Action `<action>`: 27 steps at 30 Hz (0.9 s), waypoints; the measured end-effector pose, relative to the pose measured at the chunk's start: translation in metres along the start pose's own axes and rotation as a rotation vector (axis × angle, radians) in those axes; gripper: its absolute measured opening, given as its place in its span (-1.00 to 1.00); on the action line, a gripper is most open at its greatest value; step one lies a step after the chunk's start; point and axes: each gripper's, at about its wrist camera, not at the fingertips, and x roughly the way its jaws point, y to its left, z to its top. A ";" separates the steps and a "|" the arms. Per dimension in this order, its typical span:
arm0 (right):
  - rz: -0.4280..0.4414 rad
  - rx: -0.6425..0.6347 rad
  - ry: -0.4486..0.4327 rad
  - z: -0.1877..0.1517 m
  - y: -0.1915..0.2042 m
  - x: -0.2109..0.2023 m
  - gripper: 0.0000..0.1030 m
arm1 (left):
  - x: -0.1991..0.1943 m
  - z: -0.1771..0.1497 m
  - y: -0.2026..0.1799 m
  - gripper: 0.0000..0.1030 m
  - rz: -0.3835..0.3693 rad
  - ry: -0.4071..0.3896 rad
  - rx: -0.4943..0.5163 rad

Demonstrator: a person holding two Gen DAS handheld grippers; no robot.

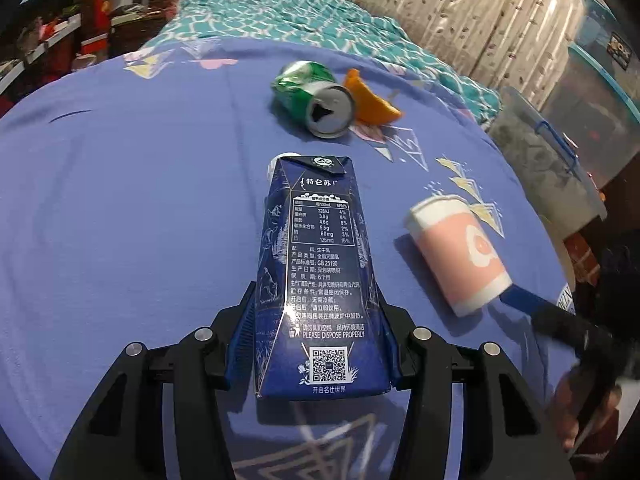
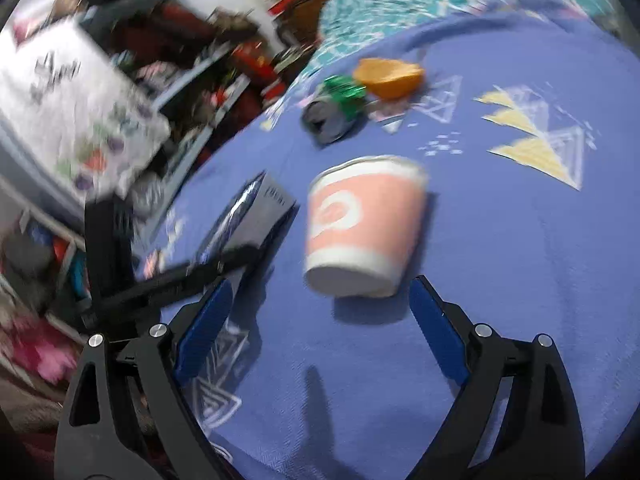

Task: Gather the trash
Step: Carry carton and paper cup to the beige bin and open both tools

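Your left tongs point(image 1: 320, 344) are clamped on the dark blue milk carton point(image 1: 320, 280), one blue pad on each side of its lower half; its printed nutrition panel faces up and its folded top points away from you, over the purple bedsheet point(image 1: 120, 220). Whether the carton is touching the sheet or lifted off it cannot be told.

Your right tongs point(image 2: 320, 320) stand wide apart and hold nothing. Just beyond their tips lies the pink-and-white paper cup point(image 2: 360, 228) on its side, base towards you, rim away, not touched by either pad. In the left view the cup point(image 1: 460, 252) lies to the right of the carton, with one blue right finger point(image 1: 520, 298) at its base.

Past the carton's top lies a crushed green drink can point(image 1: 316, 98), its opened end facing you. An orange peel point(image 1: 370, 100) rests just beside the can, on its right. Beyond both is a teal patterned blanket point(image 1: 280, 12).
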 end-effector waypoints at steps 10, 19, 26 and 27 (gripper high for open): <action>0.031 0.113 0.019 0.034 -0.027 0.024 0.50 | 0.009 -0.001 -0.016 -0.05 -0.003 0.021 0.036; 0.001 0.018 0.050 0.025 0.000 0.037 0.01 | 0.016 0.003 -0.029 -0.06 -0.015 0.043 0.056; -0.058 0.182 -0.120 0.015 -0.067 -0.043 -0.18 | 0.046 0.015 -0.097 -0.07 -0.113 0.104 0.184; -0.069 0.197 -0.140 0.015 -0.076 -0.053 -0.18 | 0.051 0.016 -0.109 -0.07 -0.122 0.112 0.208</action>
